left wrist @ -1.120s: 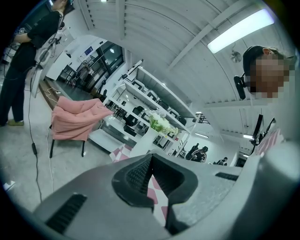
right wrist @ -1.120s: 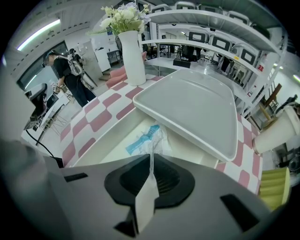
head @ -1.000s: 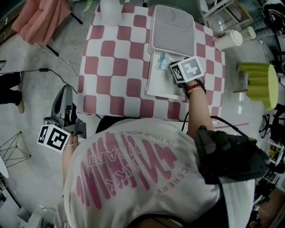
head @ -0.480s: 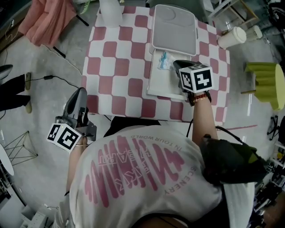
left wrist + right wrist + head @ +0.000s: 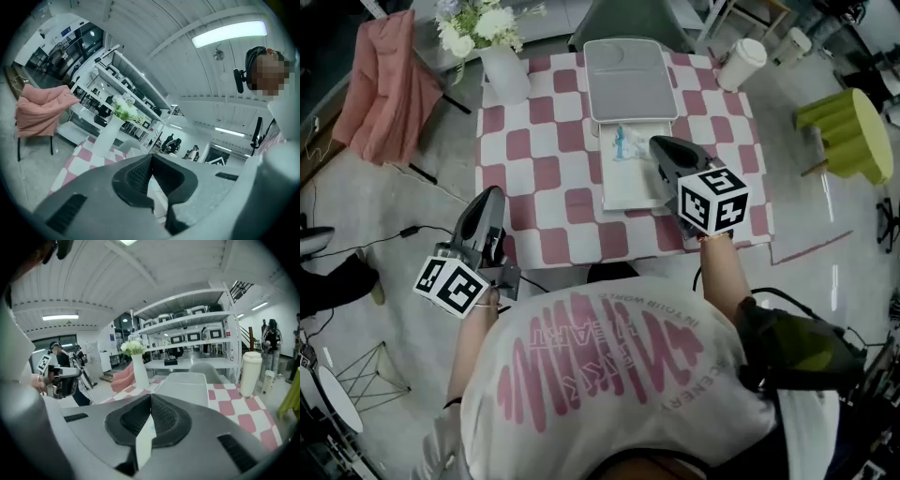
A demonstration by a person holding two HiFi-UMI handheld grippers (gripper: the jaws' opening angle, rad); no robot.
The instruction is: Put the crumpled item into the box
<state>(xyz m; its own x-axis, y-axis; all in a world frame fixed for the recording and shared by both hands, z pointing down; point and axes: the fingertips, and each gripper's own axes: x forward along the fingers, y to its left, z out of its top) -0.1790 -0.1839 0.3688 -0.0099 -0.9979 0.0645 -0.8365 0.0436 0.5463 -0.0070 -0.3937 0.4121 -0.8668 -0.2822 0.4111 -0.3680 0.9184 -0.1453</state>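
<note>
A white open box [image 5: 630, 184] with its grey lid [image 5: 629, 81] folded back stands on the pink-checked table [image 5: 546, 159]. A bluish-white crumpled item [image 5: 627, 144] lies inside the box base, near the lid hinge. My right gripper [image 5: 656, 143] hovers over the box's right side, just right of the crumpled item, jaws shut with nothing in them. In the right gripper view the grey lid [image 5: 186, 384] shows beyond the closed right gripper [image 5: 151, 397]. My left gripper [image 5: 492, 193] hangs off the table's front left edge, jaws together and empty, as the left gripper view confirms at the left gripper [image 5: 151, 157].
A white vase with flowers [image 5: 501, 64] stands at the table's back left, a paper cup [image 5: 741, 63] at the back right. A pink cloth [image 5: 388, 86] drapes over a chair to the left. A yellow-green stool [image 5: 851, 133] sits on the floor to the right.
The right gripper has drawn back and up from inside the box; the crumpled item stays lying there. The left gripper has risen toward the table's front left edge.
</note>
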